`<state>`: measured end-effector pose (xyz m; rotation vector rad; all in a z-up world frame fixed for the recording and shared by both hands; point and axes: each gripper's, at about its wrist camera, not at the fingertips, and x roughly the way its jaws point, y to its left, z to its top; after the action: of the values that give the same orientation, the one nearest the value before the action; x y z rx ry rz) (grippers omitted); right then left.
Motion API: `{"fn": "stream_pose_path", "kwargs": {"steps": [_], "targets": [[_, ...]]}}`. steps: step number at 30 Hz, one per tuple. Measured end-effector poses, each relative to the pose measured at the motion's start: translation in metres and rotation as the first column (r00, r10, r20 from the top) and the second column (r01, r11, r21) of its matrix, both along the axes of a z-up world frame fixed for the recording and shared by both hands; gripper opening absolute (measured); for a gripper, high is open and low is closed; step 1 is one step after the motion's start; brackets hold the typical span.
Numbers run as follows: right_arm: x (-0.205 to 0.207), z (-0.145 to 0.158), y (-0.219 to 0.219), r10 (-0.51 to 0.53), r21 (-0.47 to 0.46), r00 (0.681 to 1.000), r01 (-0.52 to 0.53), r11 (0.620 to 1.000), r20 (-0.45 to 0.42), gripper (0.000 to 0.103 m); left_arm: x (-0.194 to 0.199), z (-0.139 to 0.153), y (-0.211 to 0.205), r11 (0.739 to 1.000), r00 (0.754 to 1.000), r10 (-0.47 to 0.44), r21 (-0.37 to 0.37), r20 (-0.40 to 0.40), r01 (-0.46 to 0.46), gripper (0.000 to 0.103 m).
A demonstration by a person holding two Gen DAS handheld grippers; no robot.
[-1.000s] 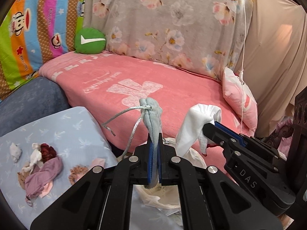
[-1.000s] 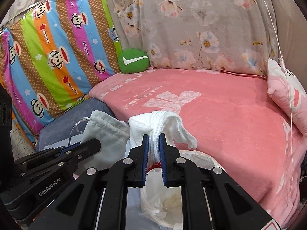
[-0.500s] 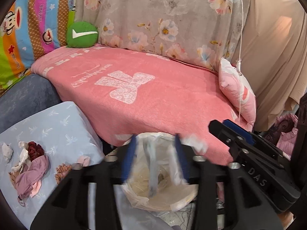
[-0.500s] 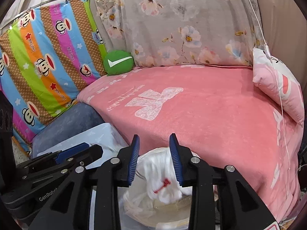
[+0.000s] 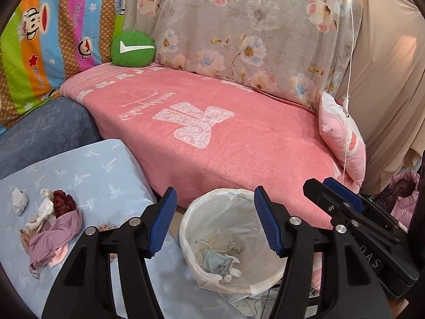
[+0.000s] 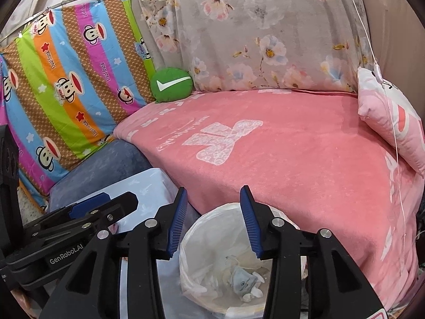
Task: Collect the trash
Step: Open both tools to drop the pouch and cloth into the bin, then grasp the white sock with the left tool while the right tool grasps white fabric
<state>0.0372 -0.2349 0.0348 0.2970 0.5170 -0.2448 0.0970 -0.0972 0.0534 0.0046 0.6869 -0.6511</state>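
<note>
A: Where's the trash?
B: The grey pouch [image 5: 216,261] and white sock [image 5: 230,273] lie at the bottom of the lined bin [image 5: 186,228], lower centre of the frame.
A: And the grippers?
B: Left gripper [image 5: 215,222] and right gripper [image 6: 212,222] hang above the bin; both have just been opening, jaws released, nothing between them.
A: More trash?
B: A rag pile [image 5: 50,226] on the blue cushion [image 5: 106,175], lower left.

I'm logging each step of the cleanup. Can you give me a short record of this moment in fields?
left gripper: open, jaws just opening, nothing between them
right gripper: open, jaws just opening, empty
bin: white liner, below both grippers
in bin: grey pouch, white cloth
left to collect: scraps on blue cushion
</note>
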Motion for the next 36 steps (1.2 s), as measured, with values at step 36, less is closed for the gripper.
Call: {"fn": "stream_pose_path", "kwargs": {"steps": [36], "targets": [[0.117, -0.049, 0.21, 0.342, 0.014, 0.931, -0.343, 0.939, -0.13, 0.047, 0.068, -0.05, 0.221, 0.909, 0.905, 0.418, 0.042, -0.08, -0.416, 0.075]]}}
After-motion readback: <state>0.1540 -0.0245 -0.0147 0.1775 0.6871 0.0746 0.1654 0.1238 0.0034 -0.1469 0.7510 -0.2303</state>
